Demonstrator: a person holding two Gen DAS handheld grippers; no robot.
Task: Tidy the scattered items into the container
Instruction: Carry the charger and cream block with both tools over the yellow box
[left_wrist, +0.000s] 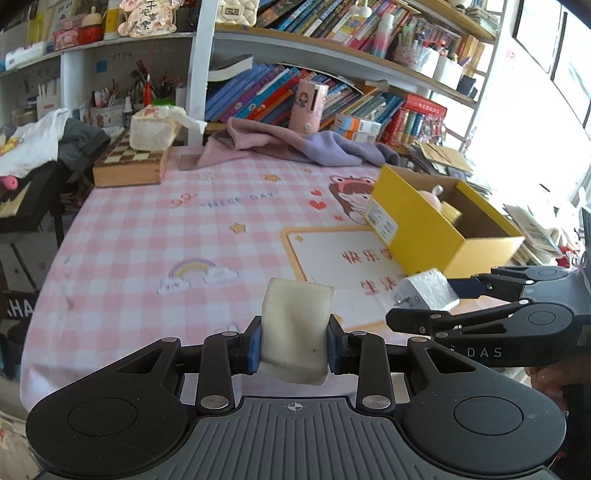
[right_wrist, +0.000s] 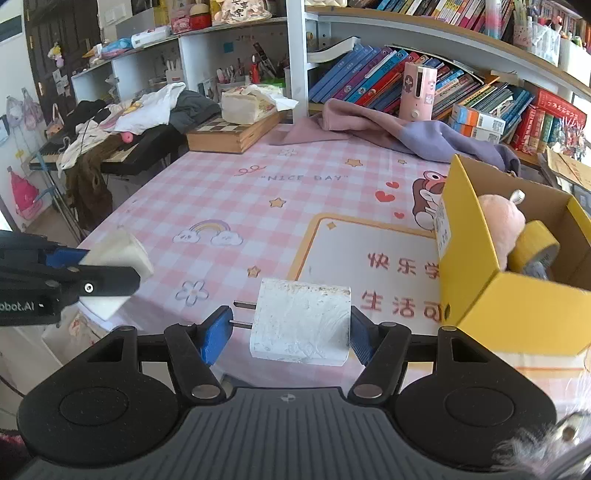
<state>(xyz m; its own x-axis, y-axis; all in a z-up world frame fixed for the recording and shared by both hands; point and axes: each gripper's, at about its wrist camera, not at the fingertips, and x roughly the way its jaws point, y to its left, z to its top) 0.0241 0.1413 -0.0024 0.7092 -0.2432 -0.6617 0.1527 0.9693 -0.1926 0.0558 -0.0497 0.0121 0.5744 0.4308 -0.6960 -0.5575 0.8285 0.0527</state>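
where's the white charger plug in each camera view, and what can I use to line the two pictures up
Left wrist view: charger at right of centre, held by the right gripper, just below the yellow box.
Right wrist view: charger at bottom centre, between that gripper's fingers, prongs pointing left.
Shared landmark: the yellow box.
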